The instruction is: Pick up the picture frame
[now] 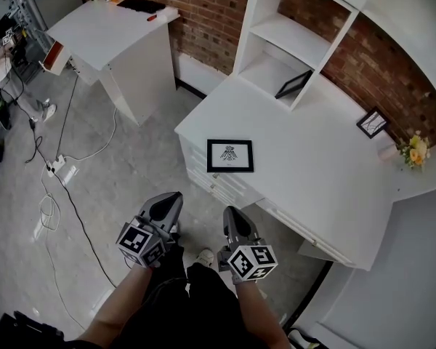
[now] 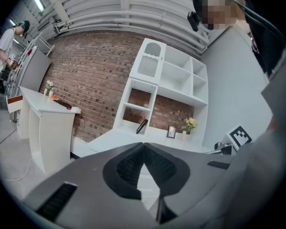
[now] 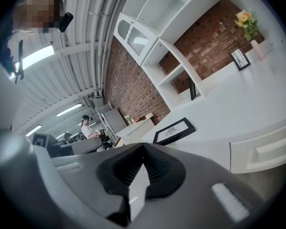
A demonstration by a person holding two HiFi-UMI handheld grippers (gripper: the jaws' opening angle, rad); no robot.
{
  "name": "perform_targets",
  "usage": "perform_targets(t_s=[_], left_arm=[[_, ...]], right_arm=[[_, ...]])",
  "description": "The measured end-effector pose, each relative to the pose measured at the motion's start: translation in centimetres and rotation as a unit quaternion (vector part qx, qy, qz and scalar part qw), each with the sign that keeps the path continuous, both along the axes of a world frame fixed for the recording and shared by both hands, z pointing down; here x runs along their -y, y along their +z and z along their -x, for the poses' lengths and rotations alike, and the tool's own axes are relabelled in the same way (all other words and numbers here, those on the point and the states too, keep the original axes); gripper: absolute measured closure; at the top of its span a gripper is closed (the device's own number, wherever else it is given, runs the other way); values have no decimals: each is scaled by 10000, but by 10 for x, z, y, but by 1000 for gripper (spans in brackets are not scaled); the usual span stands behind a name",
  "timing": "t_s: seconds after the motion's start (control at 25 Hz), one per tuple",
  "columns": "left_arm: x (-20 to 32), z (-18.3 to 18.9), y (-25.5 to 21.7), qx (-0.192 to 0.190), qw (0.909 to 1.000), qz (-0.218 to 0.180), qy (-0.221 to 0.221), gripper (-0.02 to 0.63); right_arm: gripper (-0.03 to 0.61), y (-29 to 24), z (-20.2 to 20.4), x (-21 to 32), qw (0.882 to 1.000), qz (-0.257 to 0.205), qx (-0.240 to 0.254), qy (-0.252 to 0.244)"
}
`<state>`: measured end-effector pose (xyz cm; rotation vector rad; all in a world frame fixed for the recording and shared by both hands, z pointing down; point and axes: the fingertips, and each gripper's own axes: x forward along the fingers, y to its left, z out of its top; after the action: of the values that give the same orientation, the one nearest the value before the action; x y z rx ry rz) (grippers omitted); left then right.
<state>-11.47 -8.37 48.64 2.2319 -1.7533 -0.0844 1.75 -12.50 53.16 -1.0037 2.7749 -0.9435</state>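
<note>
While your left gripper (image 1: 171, 198) and right gripper (image 1: 231, 213) hang pressed together and empty short of the desk (image 1: 320, 173), spread one and take the picture frame (image 1: 230, 155), lying flat near the desk's front corner, by its nearest edge.

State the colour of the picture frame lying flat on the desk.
The picture frame is black; head view shows it best.
</note>
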Motion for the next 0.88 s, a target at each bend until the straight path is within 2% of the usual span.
perform_targets(t_s=[0.52,0.88], left_arm=[[61,9,15,5,9961,216,856,612],[89,19,35,-111,9900,411,1344,612]], right_arm=[[547,18,18,39,9960,596,236,625],[503,43,34,55,9786,1507,921,1056]])
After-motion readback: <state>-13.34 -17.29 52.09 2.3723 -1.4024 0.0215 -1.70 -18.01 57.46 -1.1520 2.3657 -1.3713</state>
